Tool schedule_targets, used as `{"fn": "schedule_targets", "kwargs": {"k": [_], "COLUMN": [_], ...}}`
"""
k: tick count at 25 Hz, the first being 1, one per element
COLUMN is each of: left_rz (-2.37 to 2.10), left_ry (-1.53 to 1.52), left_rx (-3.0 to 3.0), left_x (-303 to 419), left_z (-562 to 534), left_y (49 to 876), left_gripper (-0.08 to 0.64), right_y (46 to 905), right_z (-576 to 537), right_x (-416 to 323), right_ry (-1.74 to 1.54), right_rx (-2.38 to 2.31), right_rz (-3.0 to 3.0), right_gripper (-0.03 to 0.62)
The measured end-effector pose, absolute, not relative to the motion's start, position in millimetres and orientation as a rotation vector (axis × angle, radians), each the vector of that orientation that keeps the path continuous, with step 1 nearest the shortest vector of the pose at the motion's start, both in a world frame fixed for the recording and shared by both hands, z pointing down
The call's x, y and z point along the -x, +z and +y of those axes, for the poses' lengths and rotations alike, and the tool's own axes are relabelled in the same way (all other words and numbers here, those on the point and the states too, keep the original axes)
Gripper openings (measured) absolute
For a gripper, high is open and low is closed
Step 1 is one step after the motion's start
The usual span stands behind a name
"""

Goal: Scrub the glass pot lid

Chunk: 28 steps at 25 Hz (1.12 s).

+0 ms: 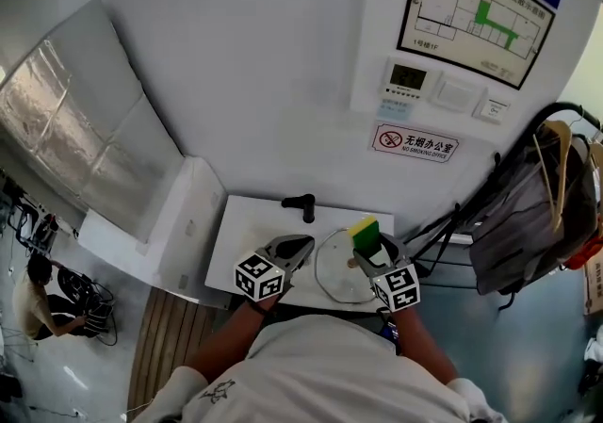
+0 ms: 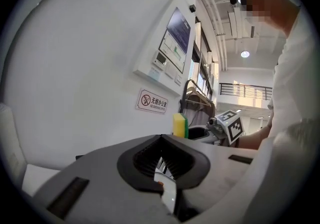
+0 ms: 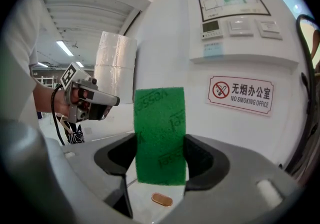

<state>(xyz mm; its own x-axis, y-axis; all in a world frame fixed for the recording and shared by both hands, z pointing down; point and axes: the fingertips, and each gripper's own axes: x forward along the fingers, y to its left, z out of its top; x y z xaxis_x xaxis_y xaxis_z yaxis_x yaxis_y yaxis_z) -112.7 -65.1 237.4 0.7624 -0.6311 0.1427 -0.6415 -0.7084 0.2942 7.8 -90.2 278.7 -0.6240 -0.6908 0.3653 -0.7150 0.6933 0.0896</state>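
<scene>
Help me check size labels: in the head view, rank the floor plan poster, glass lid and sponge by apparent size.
1. floor plan poster
2. glass lid
3. sponge
This is apparent size only, since they sit at different distances from the camera.

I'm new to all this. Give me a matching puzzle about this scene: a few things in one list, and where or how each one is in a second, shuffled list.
Things:
1 sponge
2 lid
3 no-smoking sign
4 left gripper

Places or states:
A on the wall
B on the white table
C jaws together, nothing between them
D clamped in the jaws of the right gripper

Pairs: 1-D, 2-B, 3-A, 4-C
</scene>
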Motion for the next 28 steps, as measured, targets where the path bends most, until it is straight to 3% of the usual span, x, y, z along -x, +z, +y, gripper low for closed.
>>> {"fn": "schedule_targets", "kwargs": {"k": [20, 28], "left_rz": [-1.182, -1.213], "left_ry": [-0.001, 0.078], "left_rx": [-2.598, -2.647], "left_x": [-40, -57], "left_z": [109, 162], "left_y": [224, 214], "left_gripper": [0.0, 0.0], "right_y": [269, 271], "right_z": [76, 129], "right_x": [-141, -173], "right_ry": [0.078, 0.114], "right_rx": [-0.928, -0.932], "right_rz": [-2.662, -2.67], "right_gripper": [0.295, 0.295]}}
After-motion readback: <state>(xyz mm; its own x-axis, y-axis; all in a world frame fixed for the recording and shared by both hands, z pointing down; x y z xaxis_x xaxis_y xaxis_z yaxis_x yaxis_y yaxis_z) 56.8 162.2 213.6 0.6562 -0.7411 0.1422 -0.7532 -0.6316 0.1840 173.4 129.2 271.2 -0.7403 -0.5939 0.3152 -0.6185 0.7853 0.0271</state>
